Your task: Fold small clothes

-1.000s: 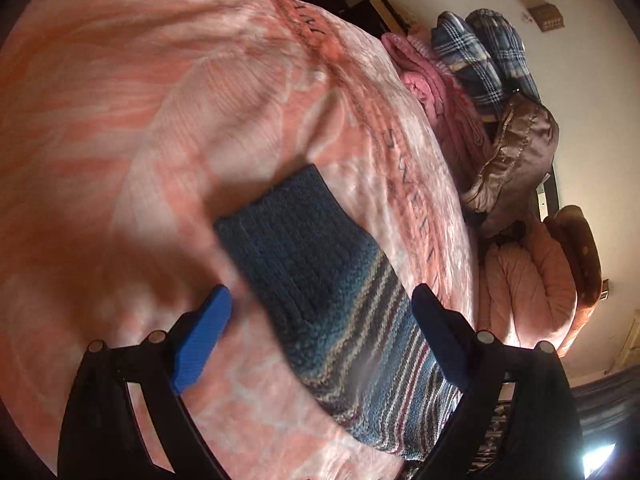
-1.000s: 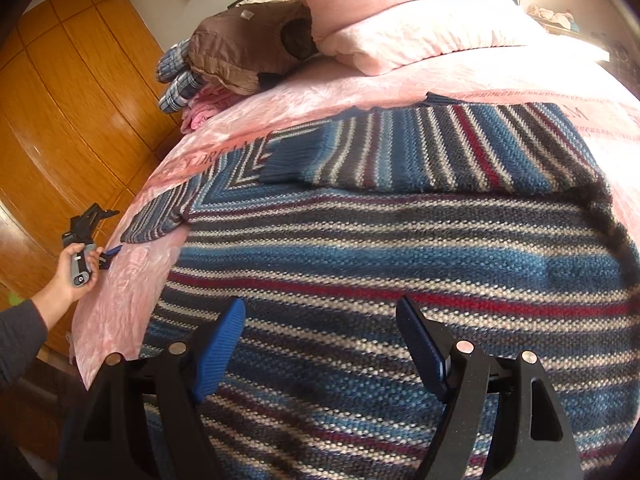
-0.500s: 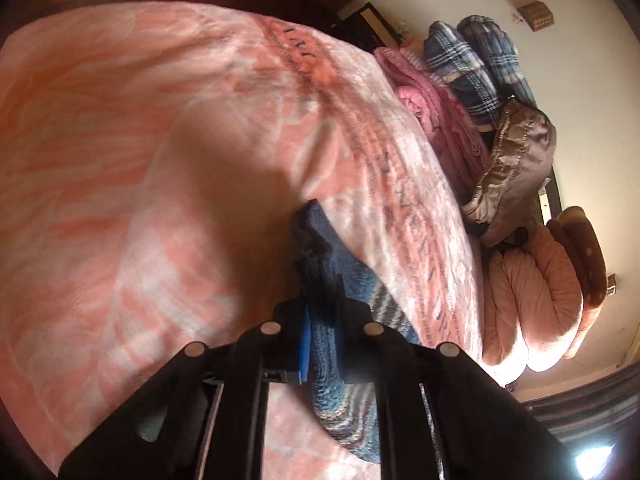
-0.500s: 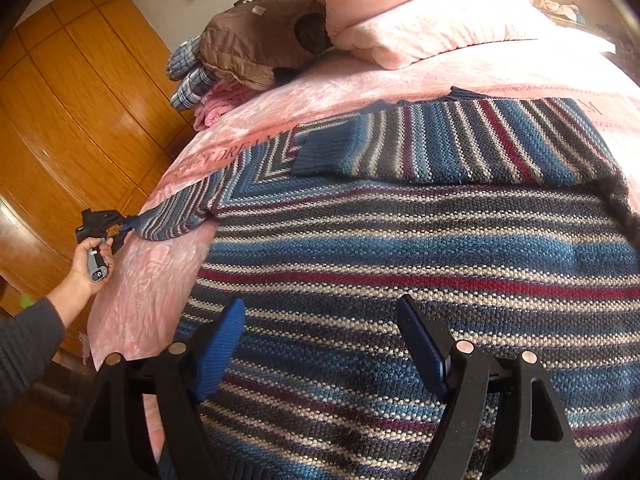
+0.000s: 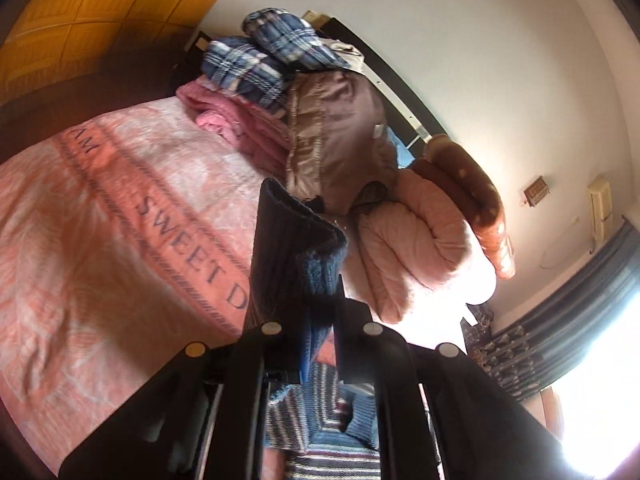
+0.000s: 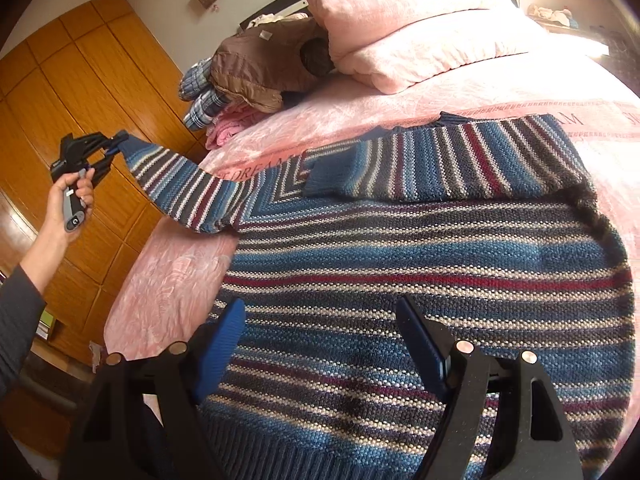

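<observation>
Right wrist view, nearest first: the right tool (image 6: 320,354) hangs with its blue pads spread wide and nothing between them, just above the ribbed hem of the striped sweater (image 6: 420,272), which lies flat with its body spread across the pink bedspread (image 6: 172,292). Farther along, one sleeve (image 6: 432,160) is already laid across the chest, while the other sleeve (image 6: 180,184) rises off the bed edge in a sagging arc to the left tool (image 6: 114,146), held in the person's hand (image 6: 72,200). In the left wrist view that tool (image 5: 318,320) is clenched on the dark blue cuff (image 5: 296,248), which stands up bunched between the fingers. Beyond lie the pink pillows (image 6: 400,36) and a heap of bedding (image 6: 256,64) at the headboard. The knit looks thick, soft and fairly weighty: the lifted sleeve droops under its own load and would likely stretch if hauled by the cuff alone. It seems grippy rather than slippery, so layers should stay where they are laid. The firm ribbed bands, cuff and hem, look like the best places to pinch; for the body fold, the hem corners under the right tool seem the natural hold.
</observation>
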Demonstrator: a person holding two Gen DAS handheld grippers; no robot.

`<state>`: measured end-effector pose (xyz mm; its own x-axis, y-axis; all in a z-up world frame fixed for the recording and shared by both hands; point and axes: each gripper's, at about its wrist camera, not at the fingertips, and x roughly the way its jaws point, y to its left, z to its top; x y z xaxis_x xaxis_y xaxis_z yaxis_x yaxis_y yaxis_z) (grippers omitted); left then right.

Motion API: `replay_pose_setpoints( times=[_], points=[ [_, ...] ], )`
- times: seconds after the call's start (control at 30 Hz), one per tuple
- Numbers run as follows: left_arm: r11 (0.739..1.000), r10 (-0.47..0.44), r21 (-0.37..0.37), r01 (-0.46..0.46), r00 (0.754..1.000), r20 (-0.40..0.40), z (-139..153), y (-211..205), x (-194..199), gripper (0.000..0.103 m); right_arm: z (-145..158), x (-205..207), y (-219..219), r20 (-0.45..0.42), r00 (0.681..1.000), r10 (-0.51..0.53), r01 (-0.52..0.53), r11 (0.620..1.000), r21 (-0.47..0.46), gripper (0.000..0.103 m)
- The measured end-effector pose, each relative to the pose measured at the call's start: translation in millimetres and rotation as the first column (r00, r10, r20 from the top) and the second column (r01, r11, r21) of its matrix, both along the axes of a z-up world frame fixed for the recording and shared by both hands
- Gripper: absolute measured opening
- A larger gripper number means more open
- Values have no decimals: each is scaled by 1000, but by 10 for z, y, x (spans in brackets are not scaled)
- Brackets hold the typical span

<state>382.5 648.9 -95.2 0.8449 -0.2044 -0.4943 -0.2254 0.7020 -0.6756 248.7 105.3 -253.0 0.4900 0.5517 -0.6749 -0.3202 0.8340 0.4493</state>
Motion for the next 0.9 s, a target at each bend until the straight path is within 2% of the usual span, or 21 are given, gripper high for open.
replay_pose_setpoints(
  times=[0.17,0.33,0.57,0.77,0.9],
  points=[
    [993,-102,51,102,995,1,147,-704,240,7,48,-21,-202,9,1000,-25,25,1000,14,79],
    [976,-190,97,193,981,-39,-5,-1396,498,7,9,1,-384,-1,999,-44,44,999,32,79],
    [942,-297,125,313,946,-131,-594,-2301,853,7,-102,65,-608,-16,998,-58,58,998,34,79],
    [913,-371,90,397,903,-218,-1286,-2974,996,7,-251,221,-786,-87,994,-64,68,996,54,79],
    [890,-425,29,456,850,-311,-1861,-3283,1077,8,-322,383,-835,-129,989,-74,79,996,38,79]
  ],
)
